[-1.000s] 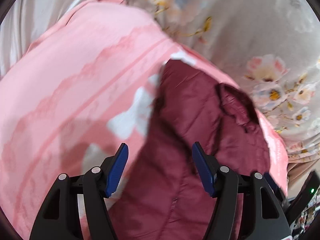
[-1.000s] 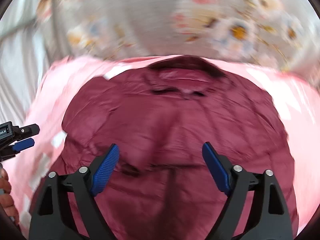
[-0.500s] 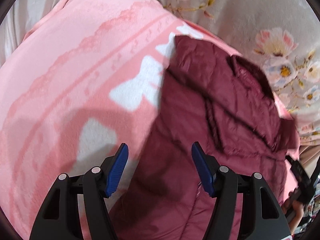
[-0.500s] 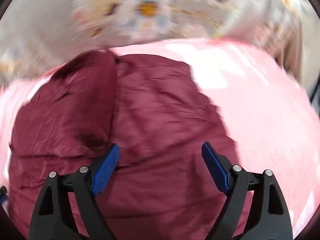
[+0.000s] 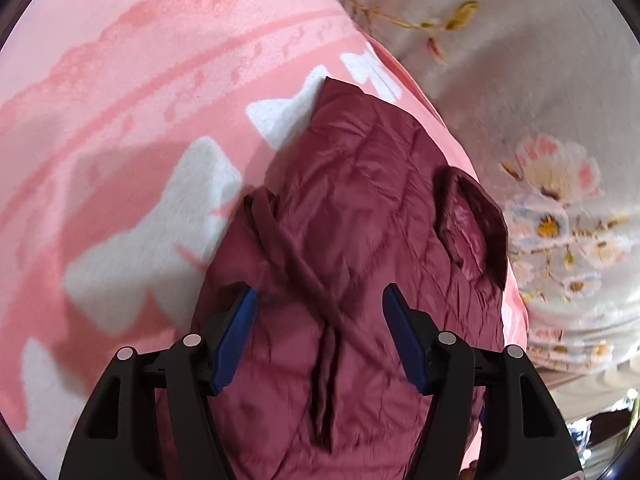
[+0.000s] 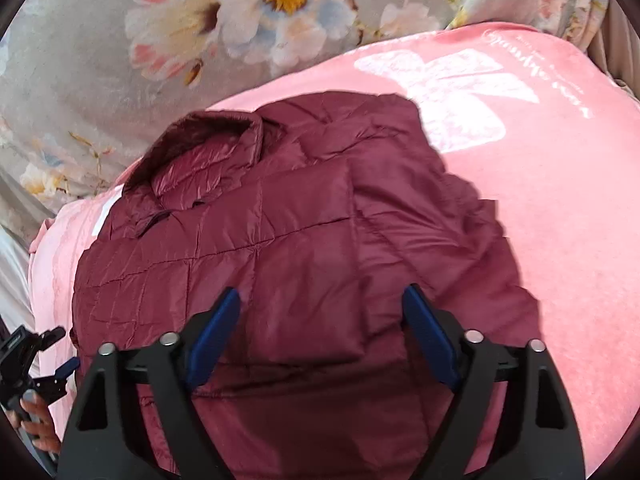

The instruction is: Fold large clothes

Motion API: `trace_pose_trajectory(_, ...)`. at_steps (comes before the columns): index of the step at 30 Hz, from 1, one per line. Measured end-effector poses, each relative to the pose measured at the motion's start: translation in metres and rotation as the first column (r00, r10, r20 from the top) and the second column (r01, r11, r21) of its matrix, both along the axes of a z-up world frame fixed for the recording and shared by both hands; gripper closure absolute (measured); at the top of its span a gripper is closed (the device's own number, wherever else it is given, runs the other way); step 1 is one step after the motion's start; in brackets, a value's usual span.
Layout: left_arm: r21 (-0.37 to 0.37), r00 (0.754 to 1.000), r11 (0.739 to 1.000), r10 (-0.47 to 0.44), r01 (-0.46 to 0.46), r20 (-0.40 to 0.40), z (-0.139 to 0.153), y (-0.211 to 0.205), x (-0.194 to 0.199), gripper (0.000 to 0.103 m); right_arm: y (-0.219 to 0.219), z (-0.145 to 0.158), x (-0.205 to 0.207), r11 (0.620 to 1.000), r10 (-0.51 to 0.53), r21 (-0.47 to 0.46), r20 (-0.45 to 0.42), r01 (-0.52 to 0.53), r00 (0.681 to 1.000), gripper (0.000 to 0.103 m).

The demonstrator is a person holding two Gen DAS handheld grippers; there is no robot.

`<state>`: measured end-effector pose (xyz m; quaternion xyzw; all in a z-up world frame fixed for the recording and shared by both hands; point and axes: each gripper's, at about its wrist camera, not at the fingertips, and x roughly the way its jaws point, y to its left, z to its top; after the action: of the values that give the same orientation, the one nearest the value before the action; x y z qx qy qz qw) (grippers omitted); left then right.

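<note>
A maroon quilted puffer jacket (image 5: 360,240) lies on a pink blanket (image 5: 140,100), collar (image 5: 472,216) toward the far right in the left wrist view. A sleeve lies folded across its body. My left gripper (image 5: 316,320) is open and empty, hovering over the jacket's left side. In the right wrist view the jacket (image 6: 300,240) fills the middle, collar (image 6: 208,152) at upper left. My right gripper (image 6: 320,328) is open and empty above the jacket's lower part. The left gripper (image 6: 60,356) shows at the lower left edge there.
A grey floral bedsheet (image 6: 240,20) lies beyond the pink blanket (image 6: 560,200). The blanket has white bow patterns (image 5: 180,208). Clutter shows at the far lower right (image 5: 600,420) of the left wrist view.
Both grippers swung over the jacket; the left now sits above its left side, the right has settled over its lower middle. A sleeve now lies folded across the body. Both stayed open.
</note>
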<state>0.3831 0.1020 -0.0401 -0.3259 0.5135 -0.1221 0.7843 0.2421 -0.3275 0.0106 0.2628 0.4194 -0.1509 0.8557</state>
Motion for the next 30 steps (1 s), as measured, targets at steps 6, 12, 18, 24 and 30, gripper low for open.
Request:
trace_pose_trajectory(6,-0.03,1.0,0.999,-0.018,0.018,0.004,-0.002,-0.003,0.018,0.103,0.003,0.018,0.007,0.998,0.057,-0.026,0.074,-0.055,0.996,0.098)
trace_pose_trajectory(12,0.059,0.99,0.997,-0.05,0.043,0.131,0.027,0.0,0.0,0.103,0.012,0.058,-0.023,0.985,0.097,-0.158,0.173,-0.069,0.98,0.1)
trace_pose_trajectory(18,0.239,0.99,0.969,-0.096,0.07,0.101,0.0,-0.021,-0.01,0.103,0.008,-0.004,-0.018,0.984,0.085,-0.16,0.0,-0.084,0.996,0.1)
trace_pose_trajectory(24,0.356,0.983,0.932,-0.12,0.064,0.137,-0.009,-0.033,-0.017,0.103,0.011,-0.023,-0.016,0.979,0.097,-0.173,-0.048,-0.104,0.994,0.099)
trace_pose_trajectory(30,0.549,0.97,0.835,-0.168,0.044,0.178,0.011,-0.046,-0.033,0.094,0.004,0.005,-0.044,0.982,0.039,-0.184,-0.009,-0.04,0.999,0.074)
